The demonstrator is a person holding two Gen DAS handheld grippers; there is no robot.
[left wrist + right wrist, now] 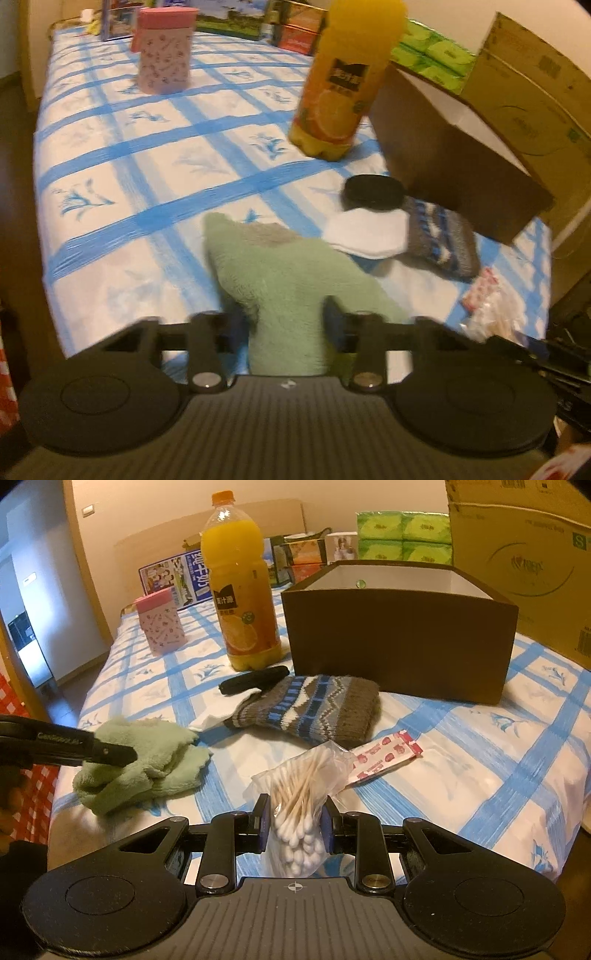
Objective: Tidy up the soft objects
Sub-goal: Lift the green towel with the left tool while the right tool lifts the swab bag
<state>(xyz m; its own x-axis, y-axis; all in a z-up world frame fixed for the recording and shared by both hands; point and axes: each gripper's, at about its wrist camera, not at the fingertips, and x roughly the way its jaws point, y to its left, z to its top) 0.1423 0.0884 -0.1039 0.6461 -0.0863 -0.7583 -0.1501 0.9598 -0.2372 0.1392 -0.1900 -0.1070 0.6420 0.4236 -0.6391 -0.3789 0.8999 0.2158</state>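
L gripper jaws closed on green fleece cloth near bed's front edge; R gripper jaws pinch bag of cotton swabs. Knit sock, white pad, black lid lie btwn cloth & brown box; juice bottle just left of box. Open quilt to left.

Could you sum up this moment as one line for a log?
left gripper: shut on green towel | right gripper: shut on cotton swab bag | brown box: open, nothing seen inside
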